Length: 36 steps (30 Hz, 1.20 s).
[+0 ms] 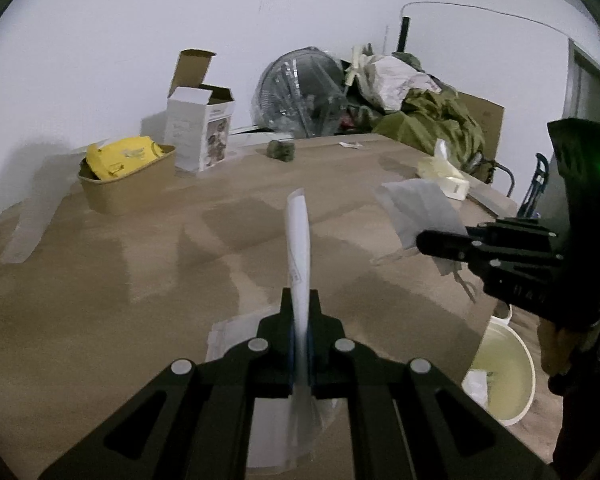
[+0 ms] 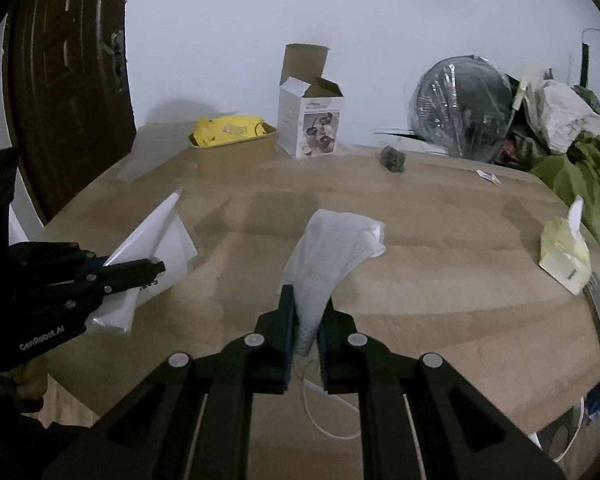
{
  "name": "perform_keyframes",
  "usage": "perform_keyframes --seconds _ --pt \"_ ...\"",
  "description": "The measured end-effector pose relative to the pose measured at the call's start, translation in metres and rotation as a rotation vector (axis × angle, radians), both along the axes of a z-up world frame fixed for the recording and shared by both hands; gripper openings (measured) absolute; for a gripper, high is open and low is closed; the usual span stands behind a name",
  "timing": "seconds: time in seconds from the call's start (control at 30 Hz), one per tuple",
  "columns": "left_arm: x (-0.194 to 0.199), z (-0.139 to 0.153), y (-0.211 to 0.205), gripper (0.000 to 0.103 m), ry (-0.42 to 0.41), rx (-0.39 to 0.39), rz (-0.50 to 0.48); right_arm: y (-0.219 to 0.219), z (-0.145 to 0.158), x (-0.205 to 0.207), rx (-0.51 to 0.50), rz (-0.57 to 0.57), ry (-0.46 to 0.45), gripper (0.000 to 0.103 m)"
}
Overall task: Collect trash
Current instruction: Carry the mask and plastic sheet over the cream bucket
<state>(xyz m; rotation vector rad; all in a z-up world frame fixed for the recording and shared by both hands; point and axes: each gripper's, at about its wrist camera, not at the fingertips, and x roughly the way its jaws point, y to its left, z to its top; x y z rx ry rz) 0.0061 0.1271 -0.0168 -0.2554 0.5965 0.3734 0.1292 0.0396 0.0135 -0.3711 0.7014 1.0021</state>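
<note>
My left gripper [image 1: 301,304] is shut on a thin white plastic wrapper [image 1: 299,240] that stands edge-on above the brown table [image 1: 120,300]. In the right wrist view the same left gripper [image 2: 160,268] comes in from the left with the wrapper [image 2: 156,236] in it. My right gripper [image 2: 308,308] is shut on a crumpled pale face mask [image 2: 336,244], its ear loop hanging below. The left wrist view shows the right gripper [image 1: 422,242] at the right edge with the mask [image 1: 416,204]. A pale round bin [image 1: 518,364] sits on the floor beyond the table's right edge.
At the back stand a brown paper tub [image 1: 128,188] holding a yellow packet, an open white carton [image 1: 200,136], a small green lump [image 1: 281,150] and a tiny wrapper [image 1: 350,144]. A yellowish tissue pack [image 1: 444,176] lies right. A plastic-wrapped fan [image 1: 300,96] and piled clothes [image 1: 432,120] stand behind.
</note>
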Motion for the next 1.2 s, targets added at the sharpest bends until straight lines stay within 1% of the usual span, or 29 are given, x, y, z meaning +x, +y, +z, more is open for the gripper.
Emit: perform_keyframes --seconds 0.17,0.43,0.63,0.77,0.9,1.0,1.2 --pt "0.007 -0.001 -0.021 0.004 -0.009 0.010 -0.055 -0.027 -0.001 -0.005 -0.001 -0.045 -0.009 0.010" --pt "0.025 0.000 -0.057 0.004 -0.020 0.028 -0.165 -0.084 -0.003 -0.007 -0.001 -0.157 -0.019 0.010" --pt "0.039 0.003 -0.087 0.004 -0.027 0.042 -0.263 -0.131 -0.004 -0.008 -0.002 -0.264 -0.028 0.010" --pt "0.048 0.004 -0.110 0.004 -0.022 0.094 -0.315 -0.166 -0.007 -0.010 -0.010 -0.342 -0.031 0.010" --pt "0.056 0.006 -0.127 0.004 -0.023 0.091 -0.380 -0.203 -0.012 -0.016 -0.023 -0.419 -0.032 0.010" --pt "0.063 0.006 -0.142 0.004 -0.024 0.084 -0.427 -0.227 -0.018 -0.021 -0.028 -0.463 -0.025 0.010" --pt "0.077 0.003 -0.177 0.004 -0.008 0.097 -0.535 -0.274 -0.050 -0.031 -0.071 -0.541 0.037 0.010"
